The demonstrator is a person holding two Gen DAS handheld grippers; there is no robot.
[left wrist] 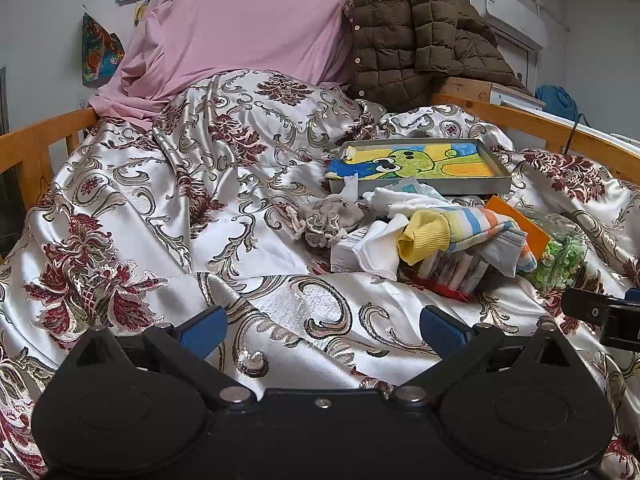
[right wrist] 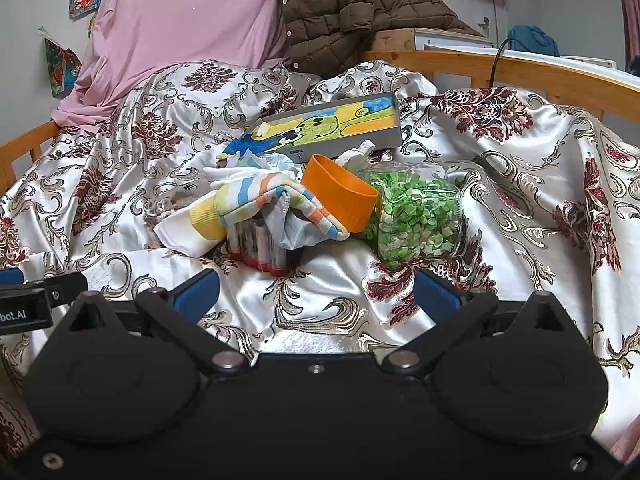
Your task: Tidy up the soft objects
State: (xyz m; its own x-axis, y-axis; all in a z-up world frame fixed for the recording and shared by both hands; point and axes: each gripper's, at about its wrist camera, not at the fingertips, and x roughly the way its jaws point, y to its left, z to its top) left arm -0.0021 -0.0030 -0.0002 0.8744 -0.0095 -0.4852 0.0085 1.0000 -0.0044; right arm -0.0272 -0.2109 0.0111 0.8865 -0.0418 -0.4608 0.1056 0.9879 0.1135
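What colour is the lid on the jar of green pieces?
Orange; the lid shows best in the right wrist view.

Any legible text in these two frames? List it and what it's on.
"bot.AI": on the left gripper body, cut off at the frame's left edge, right wrist view.
Small white box under the socks: print too blurred to read.
Air conditioner sticker: too small to read.
Grey tray front-wall mark: unreadable.

Satin floral bedspread (left wrist: pixel 168 216) across the frame, pink sheet (left wrist: pixel 240 20) upper centre, brown quilted jacket (left wrist: pixel 416 28) upper right, tray with a cartoon drawing (right wrist: pixel 332 126) at centre, orange-lidded jar of green pieces (right wrist: pixel 412 212) right of centre, wooden bed rail (right wrist: pixel 560 80) upper right, posters (left wrist: pixel 100 48) upper left.
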